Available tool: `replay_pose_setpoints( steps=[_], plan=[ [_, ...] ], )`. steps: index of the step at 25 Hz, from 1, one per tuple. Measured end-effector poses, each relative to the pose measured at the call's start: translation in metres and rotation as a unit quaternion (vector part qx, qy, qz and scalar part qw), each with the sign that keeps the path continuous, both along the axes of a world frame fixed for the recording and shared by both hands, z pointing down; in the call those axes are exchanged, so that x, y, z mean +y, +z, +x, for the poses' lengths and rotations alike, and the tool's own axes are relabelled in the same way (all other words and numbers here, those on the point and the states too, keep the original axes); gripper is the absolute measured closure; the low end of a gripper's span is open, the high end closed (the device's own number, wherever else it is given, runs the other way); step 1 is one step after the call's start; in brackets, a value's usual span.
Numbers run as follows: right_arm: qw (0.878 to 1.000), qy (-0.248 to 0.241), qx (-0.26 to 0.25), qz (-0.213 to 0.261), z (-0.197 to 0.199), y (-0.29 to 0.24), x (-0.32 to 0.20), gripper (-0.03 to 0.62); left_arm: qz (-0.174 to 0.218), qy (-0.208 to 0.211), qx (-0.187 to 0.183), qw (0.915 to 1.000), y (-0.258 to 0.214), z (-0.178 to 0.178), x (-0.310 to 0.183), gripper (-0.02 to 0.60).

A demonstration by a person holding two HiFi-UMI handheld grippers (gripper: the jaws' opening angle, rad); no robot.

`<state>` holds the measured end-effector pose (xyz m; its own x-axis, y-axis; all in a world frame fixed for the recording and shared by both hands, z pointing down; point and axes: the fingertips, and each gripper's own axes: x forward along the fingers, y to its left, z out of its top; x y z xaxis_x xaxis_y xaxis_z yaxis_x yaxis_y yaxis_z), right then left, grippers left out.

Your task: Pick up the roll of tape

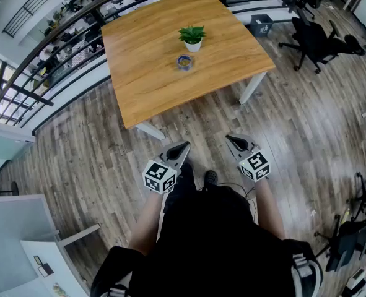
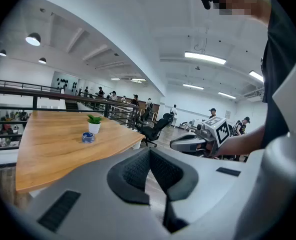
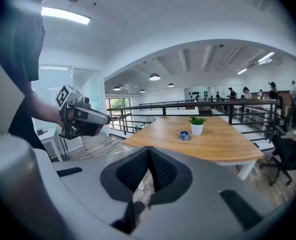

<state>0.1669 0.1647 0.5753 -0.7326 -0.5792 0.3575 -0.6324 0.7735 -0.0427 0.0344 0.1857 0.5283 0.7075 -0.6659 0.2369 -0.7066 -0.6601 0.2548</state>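
Observation:
A small blue roll of tape (image 1: 184, 62) lies on the wooden table (image 1: 145, 73), just in front of a potted plant (image 1: 192, 38). It shows too in the left gripper view as the tape (image 2: 87, 137) and in the right gripper view as the tape (image 3: 184, 135). My left gripper (image 1: 184, 147) and right gripper (image 1: 230, 139) are held over the floor, well short of the table's near edge. Both are shut with nothing between their jaws. In the left gripper view the right gripper (image 2: 175, 144) shows at the right; the left gripper (image 3: 106, 118) appears in the right gripper view.
A black railing (image 1: 59, 30) runs behind the table on the left. Black office chairs (image 1: 316, 39) stand at the right. A white cabinet (image 1: 21, 252) sits at the lower left. Wood-plank floor (image 1: 96, 166) lies between me and the table. Several people stand far off.

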Motion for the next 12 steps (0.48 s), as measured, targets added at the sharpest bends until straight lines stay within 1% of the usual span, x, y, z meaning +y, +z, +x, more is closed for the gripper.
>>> replay_pose_setpoints(
  steps=[3, 7, 12],
  plan=[
    [1.000, -0.002, 0.003, -0.012, 0.003, 0.007, 0.012, 0.586, -0.007, 0.006, -0.009, 0.9999, 0.006, 0.006, 0.016, 0.561],
    [1.000, 0.003, -0.002, -0.012, 0.005, 0.006, 0.012, 0.586, -0.010, 0.000, -0.005, 0.9999, 0.007, 0.003, 0.019, 0.561],
    [1.000, -0.002, -0.008, 0.004, 0.002, -0.005, 0.004, 0.586, 0.016, -0.010, -0.018, 0.9997, -0.007, -0.004, 0.006, 0.561]
  ],
)
